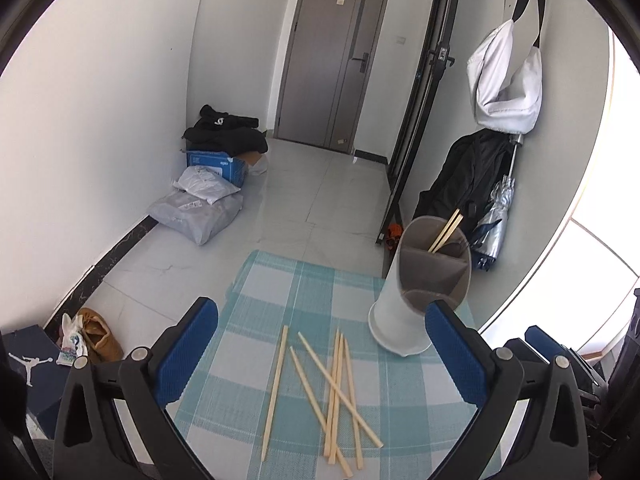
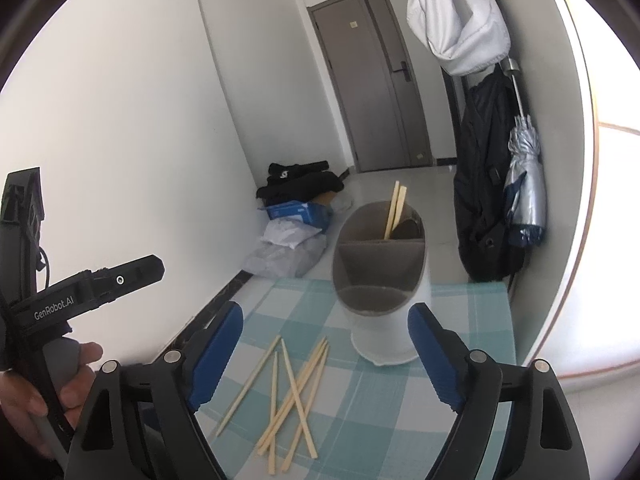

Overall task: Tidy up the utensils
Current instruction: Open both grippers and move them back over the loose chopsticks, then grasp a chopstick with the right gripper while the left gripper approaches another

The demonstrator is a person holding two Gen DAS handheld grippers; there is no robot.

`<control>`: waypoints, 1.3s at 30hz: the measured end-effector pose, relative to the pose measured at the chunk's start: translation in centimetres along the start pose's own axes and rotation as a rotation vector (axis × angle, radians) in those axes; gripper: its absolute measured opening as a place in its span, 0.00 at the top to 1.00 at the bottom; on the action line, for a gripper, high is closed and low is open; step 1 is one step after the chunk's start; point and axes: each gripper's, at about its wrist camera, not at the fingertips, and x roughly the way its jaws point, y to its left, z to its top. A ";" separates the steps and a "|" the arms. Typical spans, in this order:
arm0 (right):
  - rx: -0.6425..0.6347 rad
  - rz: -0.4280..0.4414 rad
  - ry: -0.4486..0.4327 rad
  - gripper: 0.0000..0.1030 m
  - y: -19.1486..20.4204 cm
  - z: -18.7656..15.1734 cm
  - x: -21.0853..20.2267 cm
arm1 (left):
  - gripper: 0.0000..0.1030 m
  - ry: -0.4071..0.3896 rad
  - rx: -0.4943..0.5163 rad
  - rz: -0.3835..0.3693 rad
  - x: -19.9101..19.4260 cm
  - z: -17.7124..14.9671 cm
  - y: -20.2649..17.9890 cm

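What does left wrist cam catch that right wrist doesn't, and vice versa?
Only left wrist: a brown shoe and a dark box with a white jumping-figure logo on the floor at left.
Only right wrist: the person's hand holding the left gripper's handle.
Both: loose chopsticks on the checked placemat, two chopsticks standing in the white divided holder, grey door, folded umbrella. Nothing sits between either gripper's open jaws.

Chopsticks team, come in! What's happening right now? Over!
Left gripper open, empty. Right gripper open, empty. Two chopsticks in holder; loose chopsticks piled on the mat. Nothing blocking. Over.
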 end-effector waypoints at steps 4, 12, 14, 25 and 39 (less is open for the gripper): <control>0.007 -0.003 0.054 0.15 0.2 -1.6 0.9 | 0.01 0.015 -0.020 0.008 0.5 -1.4 0.9; -0.013 -0.068 0.171 0.12 0.0 -4.4 3.7 | 0.01 0.084 -0.063 0.029 2.9 -3.9 3.6; -0.023 -0.082 0.206 0.12 0.0 -4.8 4.7 | 0.01 0.110 -0.089 0.029 3.6 -4.4 4.5; -0.096 -0.051 0.395 0.17 2.0 -6.3 10.6 | 0.01 0.229 -0.201 0.022 6.4 -4.6 7.5; -0.285 0.035 0.551 0.45 7.7 -4.4 21.7 | 0.01 0.268 -0.295 0.084 8.3 -4.2 11.9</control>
